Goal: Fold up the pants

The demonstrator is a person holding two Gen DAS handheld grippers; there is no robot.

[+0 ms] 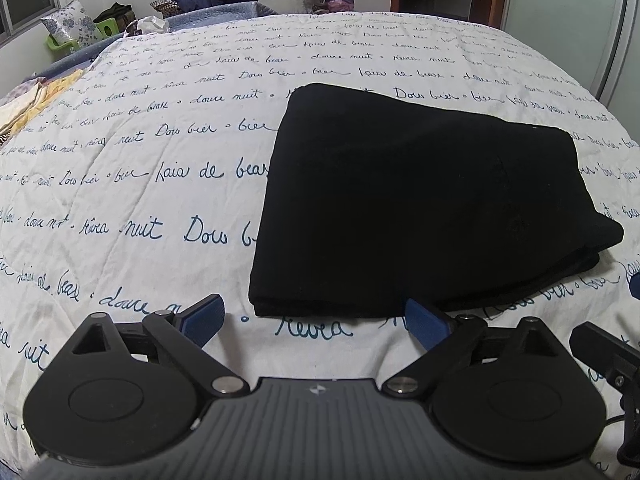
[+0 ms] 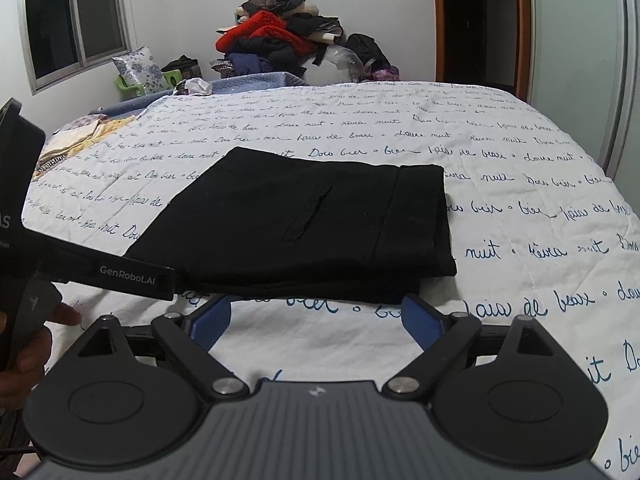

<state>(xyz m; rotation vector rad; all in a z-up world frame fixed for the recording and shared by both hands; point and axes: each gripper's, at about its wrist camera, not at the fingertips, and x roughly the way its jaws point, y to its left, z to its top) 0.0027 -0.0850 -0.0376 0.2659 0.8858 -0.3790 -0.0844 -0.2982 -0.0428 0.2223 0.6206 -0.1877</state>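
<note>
The folded black pants (image 1: 420,200) lie on the bed (image 1: 140,208), both the left gripper (image 1: 314,320) and right gripper (image 2: 316,320) released just beside their near edge.

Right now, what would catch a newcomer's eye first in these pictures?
The folded black pants lie in a neat stack in the middle of the white bedspread with blue handwriting. Behind the bed, a messy clothes pile with a bright red garment sits against the wall.

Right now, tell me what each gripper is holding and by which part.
Nothing is held. The left gripper and right gripper both stand open, with only bedspread between their fingers; the folded black pants lie free just beyond them.
</note>
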